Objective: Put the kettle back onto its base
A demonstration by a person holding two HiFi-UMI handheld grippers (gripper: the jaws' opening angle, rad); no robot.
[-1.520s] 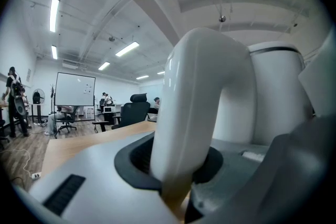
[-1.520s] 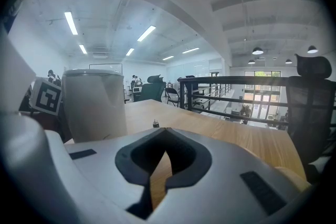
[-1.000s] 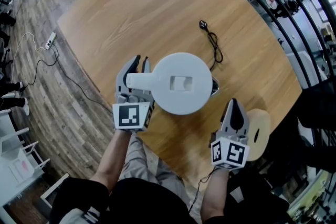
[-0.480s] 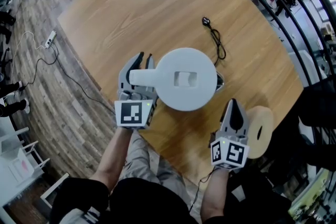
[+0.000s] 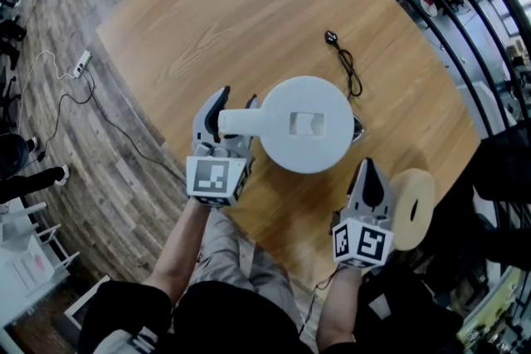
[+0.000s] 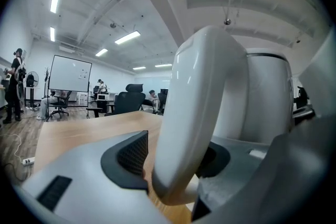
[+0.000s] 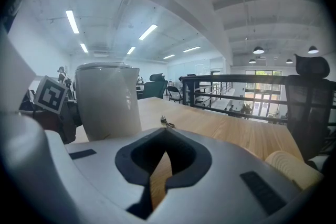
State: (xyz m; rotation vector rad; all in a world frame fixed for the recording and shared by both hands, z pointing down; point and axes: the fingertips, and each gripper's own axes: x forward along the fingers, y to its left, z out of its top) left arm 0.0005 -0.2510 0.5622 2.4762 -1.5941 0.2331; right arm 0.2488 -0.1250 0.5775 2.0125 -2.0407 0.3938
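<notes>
The white kettle [image 5: 307,124] stands upright on the round wooden table [image 5: 249,4], with its handle [image 5: 236,122] pointing left. A dark sliver at its right foot [image 5: 358,127] looks like the base; the rest is hidden under the kettle. My left gripper [image 5: 234,102] straddles the handle [image 6: 199,113]. Its jaws have just been opening and stand apart, with the handle loose between the pads [image 6: 131,157]. My right gripper [image 5: 369,168] rests shut near the table's front edge, right of the kettle [image 7: 107,102], holding nothing.
A black cord [image 5: 347,72] with its plug [image 5: 330,36] runs from behind the kettle toward the far right. A round wooden stool [image 5: 412,207] stands just beyond the table edge by my right gripper. Black railing [image 5: 465,29] borders the right. A power strip [image 5: 80,62] lies on the floor.
The left jaws have spread wider around the kettle's handle, letting go of it. The kettle stays upright on the table. The right gripper has not moved.
</notes>
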